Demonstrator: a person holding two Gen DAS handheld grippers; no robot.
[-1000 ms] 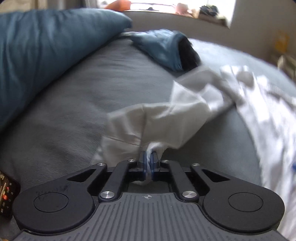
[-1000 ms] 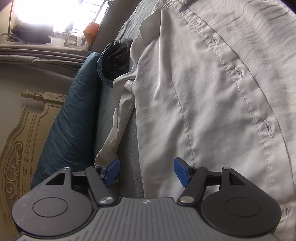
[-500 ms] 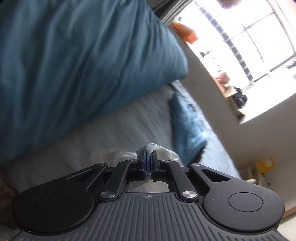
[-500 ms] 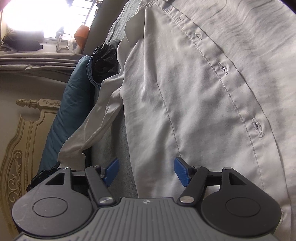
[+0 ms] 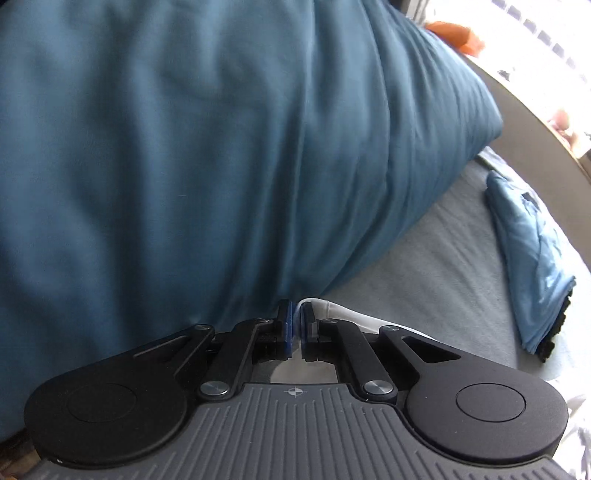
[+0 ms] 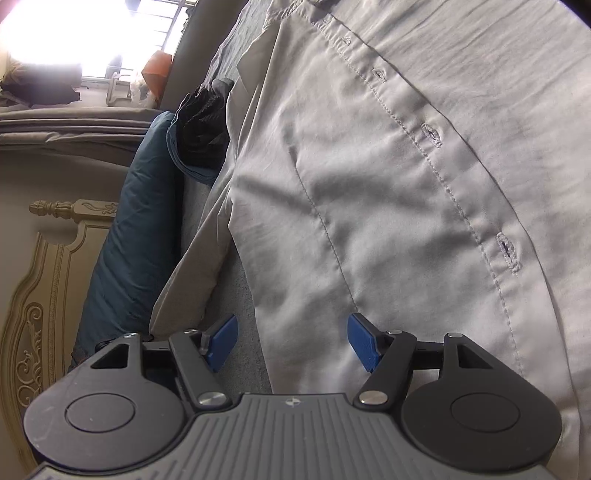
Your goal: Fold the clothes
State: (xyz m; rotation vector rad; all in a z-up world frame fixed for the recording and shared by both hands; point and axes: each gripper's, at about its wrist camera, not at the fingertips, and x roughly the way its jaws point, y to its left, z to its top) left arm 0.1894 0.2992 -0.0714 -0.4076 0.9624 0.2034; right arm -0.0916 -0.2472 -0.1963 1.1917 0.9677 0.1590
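A white button-up shirt [image 6: 369, 184] lies spread on the grey bed sheet [image 6: 255, 332], its buttonhole placket [image 6: 432, 133] running down the right. Its sleeve [image 6: 195, 269] stretches out toward the lower left. My left gripper [image 5: 294, 325] is shut on the end of that sleeve [image 5: 332, 309], right against the blue pillow [image 5: 221, 147]. My right gripper [image 6: 293, 341] stands open low over the shirt's side edge, with one pad over the sheet, the other over the cloth, and neither pressing.
A folded blue garment [image 5: 532, 258] with a black one [image 6: 201, 125] in it lies on the bed sheet [image 5: 424, 277] beyond the pillow. A carved headboard [image 6: 44, 280] stands behind the pillow [image 6: 129, 240]. There is a bright window [image 6: 74, 33] at the back.
My left gripper has carried the sleeve end away from the shirt toward the pillow and rolled, pulling the crumpled sleeve out straight. The right gripper has stayed put, still open.
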